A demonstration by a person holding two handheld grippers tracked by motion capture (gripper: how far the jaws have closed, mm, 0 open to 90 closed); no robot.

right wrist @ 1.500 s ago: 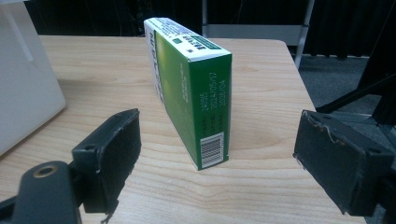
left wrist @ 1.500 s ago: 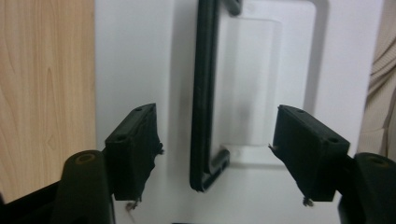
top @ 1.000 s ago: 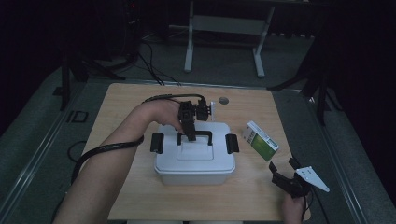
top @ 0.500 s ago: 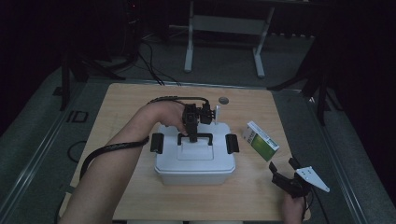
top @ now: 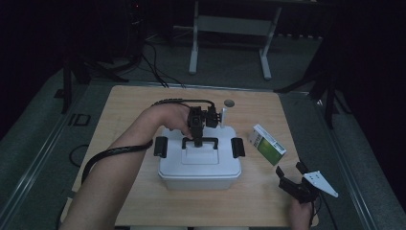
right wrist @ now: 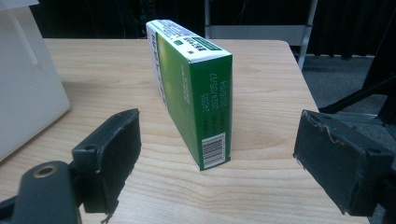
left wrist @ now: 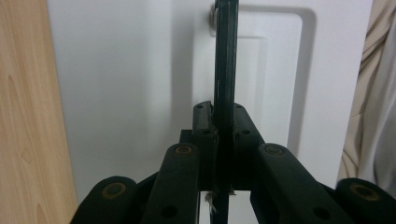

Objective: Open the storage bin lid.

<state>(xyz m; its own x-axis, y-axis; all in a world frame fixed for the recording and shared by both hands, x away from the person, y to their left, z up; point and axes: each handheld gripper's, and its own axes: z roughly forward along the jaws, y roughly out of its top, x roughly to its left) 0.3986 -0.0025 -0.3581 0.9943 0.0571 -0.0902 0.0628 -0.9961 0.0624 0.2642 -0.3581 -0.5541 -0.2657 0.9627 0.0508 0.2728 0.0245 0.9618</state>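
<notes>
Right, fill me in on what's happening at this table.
A person works with a gripper in each hand. The left gripper has just closed its fingers on the black handle atop the white lidded box, whose side latches look shut. The right gripper waits open near the table's front right corner, facing a green carton that stands on its long edge on the wooden table, untouched.

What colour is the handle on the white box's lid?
Black; the handle on the white box shows best in the left gripper view.
</notes>
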